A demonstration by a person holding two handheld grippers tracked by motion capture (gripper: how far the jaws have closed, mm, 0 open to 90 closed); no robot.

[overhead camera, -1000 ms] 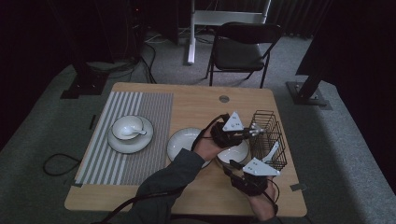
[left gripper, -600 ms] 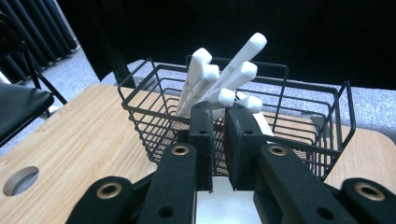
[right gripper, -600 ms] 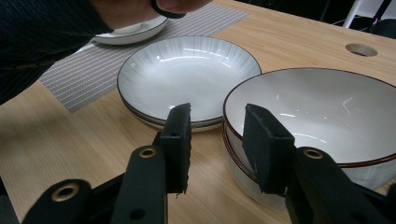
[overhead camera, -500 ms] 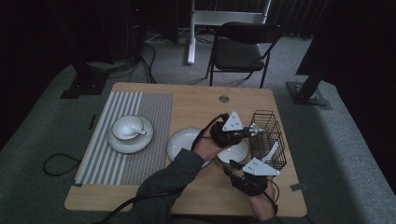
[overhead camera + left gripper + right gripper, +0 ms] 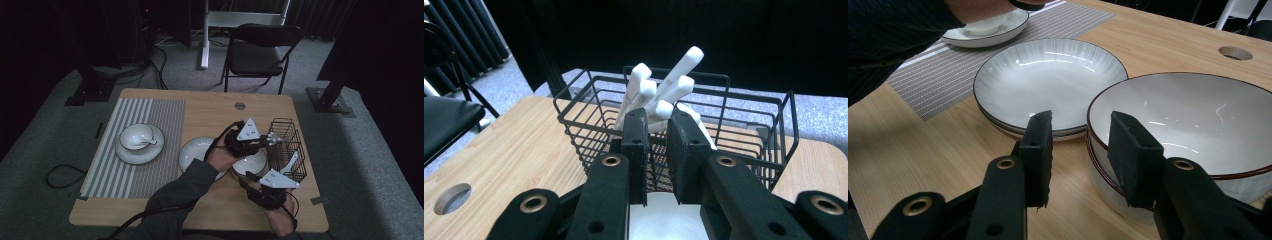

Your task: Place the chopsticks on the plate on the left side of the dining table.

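A black wire basket [image 5: 283, 121] [image 5: 594, 85] at the table's right holds several white spoons [image 5: 276, 138] [image 5: 684, 62], handles up. My left gripper [image 5: 268, 141] [image 5: 659, 122] reaches across to them. Its jaws have just opened a little and stand a narrow gap apart, with one handle end just beyond the tips and nothing pressed between the pads. A white bowl with a dark rim [image 5: 250, 162] [image 5: 1188, 120] sits beside the basket. My right gripper [image 5: 248, 178] [image 5: 1080, 130] is open at its near side, the rim's edge in line with the gap.
A shallow white plate [image 5: 195, 152] [image 5: 1048, 80] lies left of the bowl. On the striped placemat [image 5: 150, 110] [image 5: 948, 75] a plate carries a small bowl with a spoon [image 5: 139, 140]. My left sleeve [image 5: 888, 40] crosses in front. A folding chair [image 5: 260, 50] stands behind the table.
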